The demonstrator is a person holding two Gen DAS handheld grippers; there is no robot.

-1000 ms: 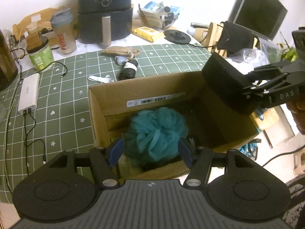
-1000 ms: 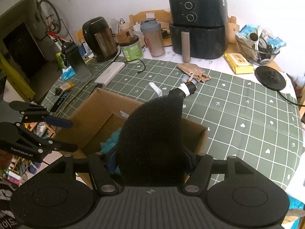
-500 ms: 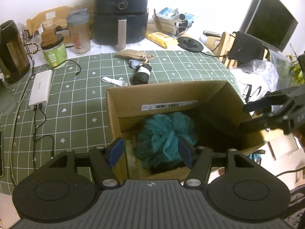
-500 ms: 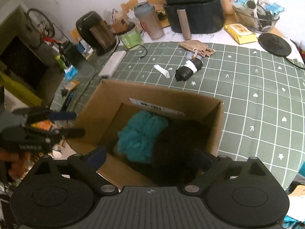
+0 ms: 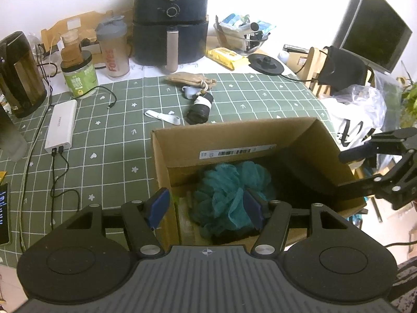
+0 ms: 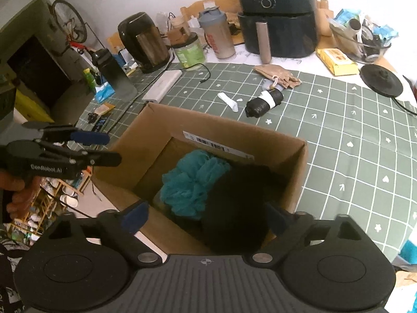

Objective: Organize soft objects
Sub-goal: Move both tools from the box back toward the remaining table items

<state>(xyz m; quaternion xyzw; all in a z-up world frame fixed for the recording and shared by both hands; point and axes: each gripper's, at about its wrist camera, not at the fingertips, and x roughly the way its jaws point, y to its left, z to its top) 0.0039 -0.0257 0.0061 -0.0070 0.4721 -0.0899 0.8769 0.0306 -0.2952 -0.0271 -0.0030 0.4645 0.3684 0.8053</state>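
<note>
An open cardboard box point(image 5: 234, 140) point(image 6: 208, 122) stands on the green checked tablecloth. Inside it a teal mesh loofah point(image 5: 229, 190) point(image 6: 190, 182) lies beside a black foam sponge point(image 6: 239, 203) point(image 5: 299, 177). My left gripper point(image 5: 206, 208) point(image 6: 112, 148) hovers open over the box's near-left edge, holding nothing. My right gripper point(image 6: 206, 217) point(image 5: 344, 173) hangs above the sponge with its jaws wide and closing; nothing is between the pads. A black roll with a white band point(image 5: 200, 105) point(image 6: 263, 103), a tan drawstring pouch point(image 5: 187, 78) and a white strip point(image 5: 163, 116) lie on the cloth behind the box.
At the back stand a black air fryer point(image 5: 169, 18), a shaker bottle point(image 5: 113, 49), a green jar point(image 5: 79, 75), a kettle point(image 5: 18, 75) and a glass bowl point(image 5: 239, 39). A white power bank point(image 5: 61, 125) with cables lies left. A monitor point(image 5: 372, 28) is at the right.
My right gripper let go of the black sponge, which dropped into the box beside the loofah, and its jaws spread wide. My left gripper stayed open over the box.
</note>
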